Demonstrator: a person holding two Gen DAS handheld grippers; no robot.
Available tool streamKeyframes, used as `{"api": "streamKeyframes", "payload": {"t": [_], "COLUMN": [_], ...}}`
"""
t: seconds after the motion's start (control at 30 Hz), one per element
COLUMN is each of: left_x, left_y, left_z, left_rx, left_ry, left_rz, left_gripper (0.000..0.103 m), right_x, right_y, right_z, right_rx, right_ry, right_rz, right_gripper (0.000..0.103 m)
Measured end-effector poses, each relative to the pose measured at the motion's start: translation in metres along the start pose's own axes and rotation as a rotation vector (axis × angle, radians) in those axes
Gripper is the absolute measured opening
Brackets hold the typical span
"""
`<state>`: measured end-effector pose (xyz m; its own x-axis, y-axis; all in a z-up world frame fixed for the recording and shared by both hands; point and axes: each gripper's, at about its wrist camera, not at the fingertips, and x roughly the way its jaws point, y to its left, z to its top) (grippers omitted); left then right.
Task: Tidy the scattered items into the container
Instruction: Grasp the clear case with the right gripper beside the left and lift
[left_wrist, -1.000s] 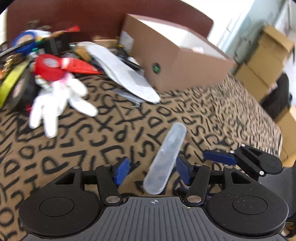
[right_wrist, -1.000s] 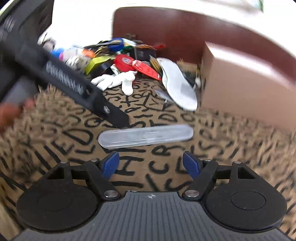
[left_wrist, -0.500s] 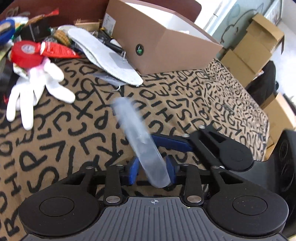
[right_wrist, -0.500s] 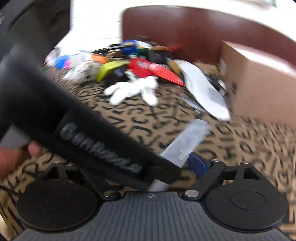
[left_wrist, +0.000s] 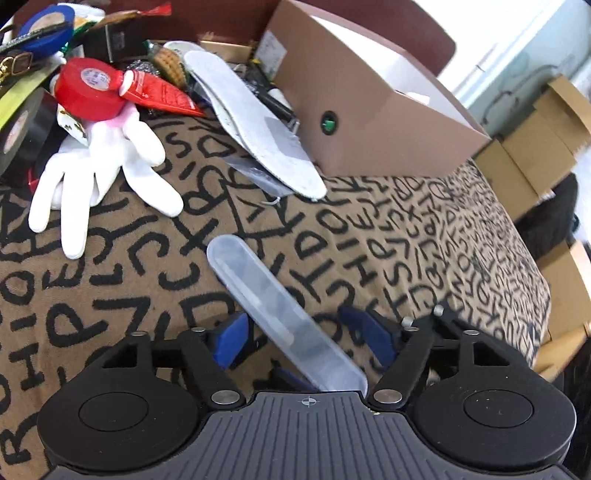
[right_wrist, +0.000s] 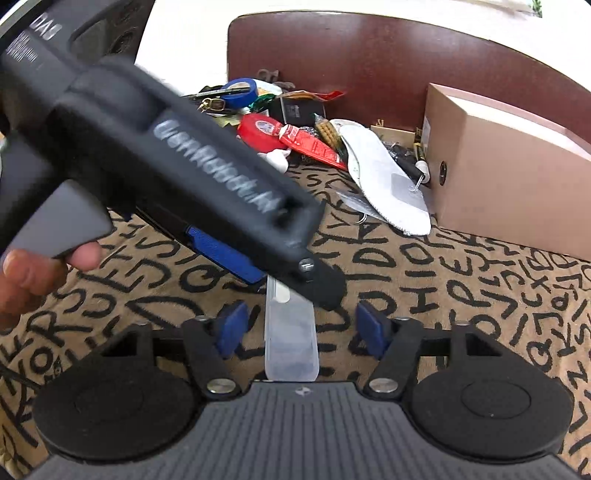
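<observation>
1. My left hand-held gripper (left_wrist: 304, 343): pads spread wide, nothing clamped. The long translucent plastic case (left_wrist: 284, 314) lies diagonally between them on the letter-print tabletop (left_wrist: 424, 251).
2. My right hand-held gripper (right_wrist: 299, 328): also wide open, straddling the same case end-on, likely to line up a grasp.
3. The brown cardboard box (left_wrist: 373, 107) sits well apart, beyond the white insole (left_wrist: 255, 122).

Left gripper's body (right_wrist: 166, 166) blurs across the right wrist view, hiding the clear case's (right_wrist: 291, 332) far end and much of the clutter pile (right_wrist: 295, 122).
</observation>
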<state>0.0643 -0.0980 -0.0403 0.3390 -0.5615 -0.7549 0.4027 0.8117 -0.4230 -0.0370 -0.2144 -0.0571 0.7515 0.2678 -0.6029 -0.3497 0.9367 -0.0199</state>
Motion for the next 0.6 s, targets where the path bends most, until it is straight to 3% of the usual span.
{"api": "streamKeyframes", "payload": {"t": [0.13, 0.23, 0.27, 0.43, 0.47, 0.5, 0.6], "left_x": [0.012, 0.017, 0.018, 0.02, 0.021, 0.021, 0.021], "left_y": [-0.014, -0.027, -0.028, -0.021, -0.021, -0.023, -0.022], "left_z": [0.011, 0.013, 0.014, 0.02, 0.021, 0.021, 0.02], "left_rx": [-0.01, 0.045, 0.052, -0.008, -0.009, -0.005, -0.016], "left_ry": [0.015, 0.024, 0.028, 0.046, 0.049, 0.052, 0.057], "left_rz": [0.105, 0.222, 0.242, 0.24, 0.244, 0.259, 0.253], "left_gripper": [0.08, 0.055, 0.055, 0.055, 0.042, 0.036, 0.036], "right_x": [-0.002, -0.003, -0.003, 0.004, 0.005, 0.006, 0.006], "right_y": [0.009, 0.011, 0.01, 0.006, 0.006, 0.007, 0.007], "right_z": [0.0, -0.001, -0.001, 0.003, 0.004, 0.004, 0.003], "right_rx": [-0.057, -0.079, -0.068, -0.014, -0.01, -0.006, 0.002], "right_ry": [0.0, 0.0, 0.001, 0.01, 0.01, 0.01, 0.011], "right_rz": [0.009, 0.0, 0.002, -0.006, -0.011, -0.014, -0.015], "right_gripper": [0.04, 0.037, 0.037, 0.039, 0.039, 0.038, 0.036]}}
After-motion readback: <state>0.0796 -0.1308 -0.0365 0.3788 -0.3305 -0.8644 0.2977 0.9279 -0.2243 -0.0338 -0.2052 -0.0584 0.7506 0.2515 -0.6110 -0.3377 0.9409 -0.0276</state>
